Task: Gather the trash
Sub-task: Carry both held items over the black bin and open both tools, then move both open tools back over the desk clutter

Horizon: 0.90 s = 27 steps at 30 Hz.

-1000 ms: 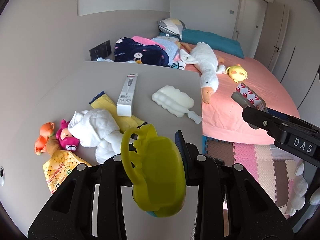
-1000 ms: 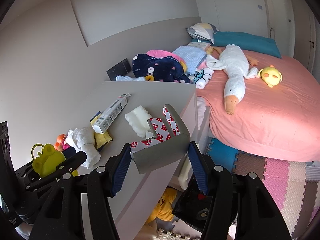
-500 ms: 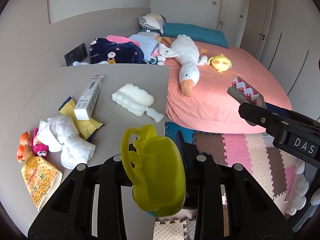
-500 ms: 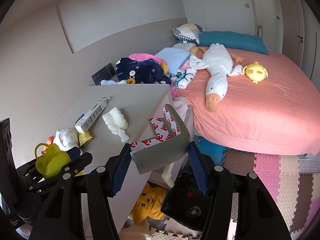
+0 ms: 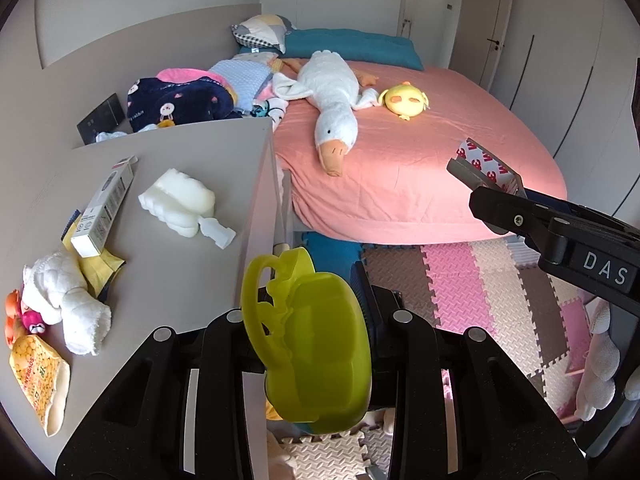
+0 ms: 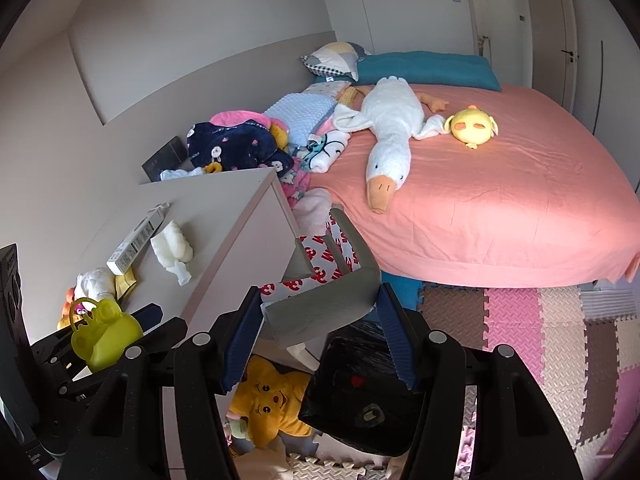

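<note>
The left tongs (image 5: 316,320) clamp a yellow-green plastic toy (image 5: 312,344) past the bench (image 5: 192,264) edge, above the foam floor mats (image 5: 472,280). At right, the right tongs (image 5: 496,204) seem to grip a red-printed carton (image 5: 482,164).

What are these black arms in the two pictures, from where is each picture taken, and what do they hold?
They are two hand-held grippers, each with a camera looking along its fingers. One picture comes from the left gripper, shut on a yellow-green plastic piece. The other comes from the right gripper, shut on a grey cardboard box with red print. On the grey cabinet top lie a long white box, a white foam piece, a white cloth and a yellow snack bag. Beside it is a bed with a plush goose.
</note>
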Each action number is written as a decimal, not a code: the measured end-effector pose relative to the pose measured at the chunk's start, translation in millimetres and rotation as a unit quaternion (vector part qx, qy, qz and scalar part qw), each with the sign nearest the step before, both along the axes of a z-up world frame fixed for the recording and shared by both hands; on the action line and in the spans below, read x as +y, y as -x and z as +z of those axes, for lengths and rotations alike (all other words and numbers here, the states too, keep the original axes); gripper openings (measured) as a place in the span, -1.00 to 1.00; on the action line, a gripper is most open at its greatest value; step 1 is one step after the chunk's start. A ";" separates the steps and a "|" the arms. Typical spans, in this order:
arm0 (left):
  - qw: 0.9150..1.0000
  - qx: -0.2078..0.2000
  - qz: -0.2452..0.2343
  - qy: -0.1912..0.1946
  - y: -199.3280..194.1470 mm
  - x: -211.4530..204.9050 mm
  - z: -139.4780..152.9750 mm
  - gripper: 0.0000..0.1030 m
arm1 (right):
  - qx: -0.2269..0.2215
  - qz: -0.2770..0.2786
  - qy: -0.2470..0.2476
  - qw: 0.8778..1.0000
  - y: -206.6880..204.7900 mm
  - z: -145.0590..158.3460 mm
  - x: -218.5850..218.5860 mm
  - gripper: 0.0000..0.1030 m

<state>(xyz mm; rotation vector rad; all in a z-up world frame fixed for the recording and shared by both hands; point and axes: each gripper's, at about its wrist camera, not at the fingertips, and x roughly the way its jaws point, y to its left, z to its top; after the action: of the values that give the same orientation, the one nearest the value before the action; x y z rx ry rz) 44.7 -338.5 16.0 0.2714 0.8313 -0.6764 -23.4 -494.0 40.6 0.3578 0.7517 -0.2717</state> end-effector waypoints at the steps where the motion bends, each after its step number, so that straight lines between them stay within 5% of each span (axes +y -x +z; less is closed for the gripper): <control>1: 1.000 0.002 -0.003 -0.002 -0.2 -2.9 -2.0 -0.38 | 0.002 -0.003 -0.001 1.000 0.5 -1.7 -3.4 0.16; 6: 0.999 0.035 -0.024 -0.013 -1.2 -20.2 -16.5 -0.28 | 0.028 -0.019 -0.010 0.999 -2.4 -13.5 -20.4 0.24; 8: 0.998 0.049 -0.021 -0.014 -3.7 -26.9 -23.1 0.80 | 0.040 -0.040 -0.004 0.998 -2.8 -17.5 -27.5 0.43; 9: 0.999 0.043 -0.016 -0.011 -3.0 -28.5 -24.2 0.85 | 0.040 -0.053 0.001 0.998 -1.7 -18.7 -31.1 0.50; 27: 0.999 0.017 0.016 -0.029 -9.8 -14.9 -30.2 0.85 | 0.032 -0.050 -0.010 0.998 -11.2 -30.4 -28.3 0.51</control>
<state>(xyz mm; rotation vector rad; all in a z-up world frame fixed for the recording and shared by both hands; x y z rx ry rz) 54.5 -353.4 -14.3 0.2979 0.8874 -0.6293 -12.3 -522.3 10.2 0.4073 0.8006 -0.3727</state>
